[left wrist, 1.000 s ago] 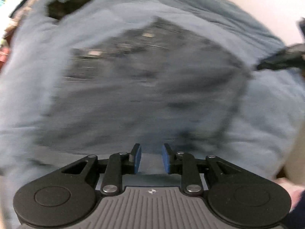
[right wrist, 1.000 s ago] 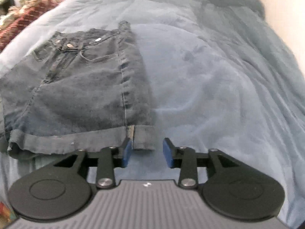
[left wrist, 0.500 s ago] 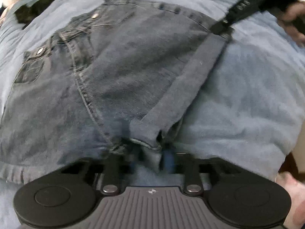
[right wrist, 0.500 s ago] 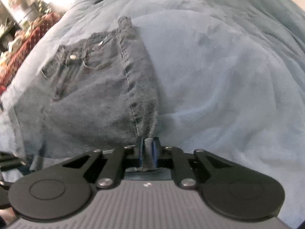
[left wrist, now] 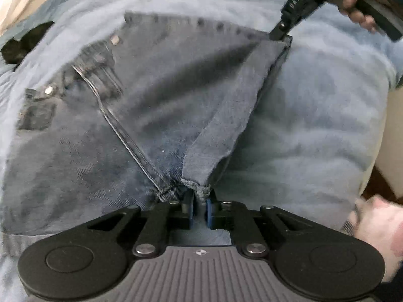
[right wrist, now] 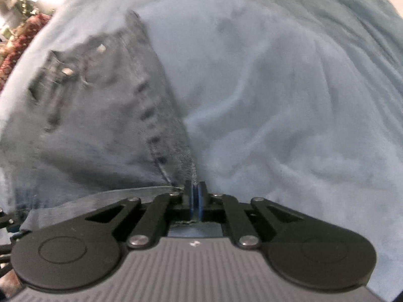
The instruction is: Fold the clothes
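On the blue bedspread (left wrist: 314,115) your denim shorts (left wrist: 83,156) lie flat, with both ends of one leg's hem (left wrist: 236,105) pinched by your left gripper (left wrist: 200,207) and right gripper (right wrist: 196,196), jaws just closed on cloth, likely to fold that leg over.

Rumpled blue blanket (right wrist: 289,100), red patterned fabric (right wrist: 17,47), black patch (left wrist: 22,42)

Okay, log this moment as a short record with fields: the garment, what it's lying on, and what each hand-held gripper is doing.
garment: dark denim shorts, front side up, hem cuff turned up
surface: light blue blanket
left hand-held gripper: jaws just closed, pinching the cuff at the crotch
right hand-held gripper: jaws just closed, pinching the cuff at the outer side seam
fold: not yet made
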Demonstrator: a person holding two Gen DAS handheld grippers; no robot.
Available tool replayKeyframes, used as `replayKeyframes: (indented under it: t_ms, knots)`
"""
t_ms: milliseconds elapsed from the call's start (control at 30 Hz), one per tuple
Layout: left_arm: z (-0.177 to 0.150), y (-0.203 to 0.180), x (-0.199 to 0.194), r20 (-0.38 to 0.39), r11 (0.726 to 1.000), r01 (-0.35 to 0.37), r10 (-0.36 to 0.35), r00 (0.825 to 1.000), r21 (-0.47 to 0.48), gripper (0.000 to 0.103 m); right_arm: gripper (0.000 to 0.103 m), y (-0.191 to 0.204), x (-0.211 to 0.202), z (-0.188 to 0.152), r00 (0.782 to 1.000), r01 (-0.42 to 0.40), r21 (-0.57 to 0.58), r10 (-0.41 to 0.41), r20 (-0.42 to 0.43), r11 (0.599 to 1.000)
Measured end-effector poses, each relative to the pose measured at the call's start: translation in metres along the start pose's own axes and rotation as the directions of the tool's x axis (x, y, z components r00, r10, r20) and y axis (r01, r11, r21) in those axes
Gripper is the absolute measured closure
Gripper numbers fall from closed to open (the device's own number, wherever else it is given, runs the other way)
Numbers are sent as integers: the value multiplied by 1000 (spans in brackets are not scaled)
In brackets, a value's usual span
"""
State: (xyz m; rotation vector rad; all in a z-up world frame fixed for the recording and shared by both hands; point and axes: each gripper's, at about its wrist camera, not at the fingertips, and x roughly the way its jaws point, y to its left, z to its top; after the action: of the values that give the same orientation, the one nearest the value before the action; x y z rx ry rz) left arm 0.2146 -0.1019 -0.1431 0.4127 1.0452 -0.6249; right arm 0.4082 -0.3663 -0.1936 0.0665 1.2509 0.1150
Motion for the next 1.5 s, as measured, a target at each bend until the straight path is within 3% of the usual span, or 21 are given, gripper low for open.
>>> replayKeyframes:
  t_ms: [100, 167, 267, 433, 533, 600, 733, 867, 933, 1033, 1100, 1133, 1233, 1367, 1500]
  knots:
    - [-4, -1, 2, -2, 999, -9, 9, 1000, 43, 86, 99, 5, 10, -5, 999, 35, -30, -35, 8, 999]
    - [-6, 3, -6, -7, 1000, 12, -12, 1000, 23, 78, 96, 8, 6, -7, 998, 54, -32, -54, 15, 998]
    - [-14, 11, -17, -37, 998, 46, -47, 998, -33, 78, 95, 13, -4, -10, 993, 121, -51, -120, 14, 991]
    - [-35, 27, -48, -57, 995, 45, -50, 997, -91, 78, 92, 23, -38, -16, 991, 116, -5, -115, 62, 993]
    - [-48, 45, -77, -38, 985, 14, -20, 999, -172, 78, 90, 40, -53, -10, 992, 84, -15, -83, 100, 996]
    - [-47, 64, -88, -23, 975, -30, 26, 999, -221, 78, 83, 53, -61, -3, 991, 57, -29, -53, 125, 998]
    - [-34, 111, -93, 10, 955, -133, 141, 990, -264, 78, 83, 83, -63, 27, 984, -1, -97, 18, 178, 995]
    - [-20, 163, -74, 35, 929, -276, 294, 955, -246, 78, 83, 127, -40, 72, 974, -59, -233, 107, 201, 971]
    - [-14, 189, -56, 21, 913, -316, 333, 943, -256, 77, 83, 155, -21, 95, 967, -92, -308, 159, 201, 947]
    - [-1, 218, -32, 51, 922, -264, 289, 956, -284, 78, 83, 186, 9, 120, 959, -149, -360, 223, 175, 921]
    - [11, 227, -16, 73, 931, -216, 248, 966, -295, 84, 83, 209, 31, 129, 956, -184, -398, 258, 140, 899]
    - [18, 229, -8, 89, 938, -192, 226, 970, -287, 90, 83, 221, 42, 133, 955, -198, -417, 271, 123, 887]
    - [34, 230, 17, 113, 955, -158, 191, 975, -250, 90, 83, 247, 74, 136, 952, -223, -448, 293, 93, 866]
    - [32, 235, 57, 31, 962, -159, 170, 985, -223, 89, 88, 256, 114, 147, 967, -152, -463, 228, 112, 873]
    - [18, 233, 62, 20, 966, -183, 190, 982, -182, 89, 87, 251, 119, 158, 964, -195, -449, 255, 76, 872]
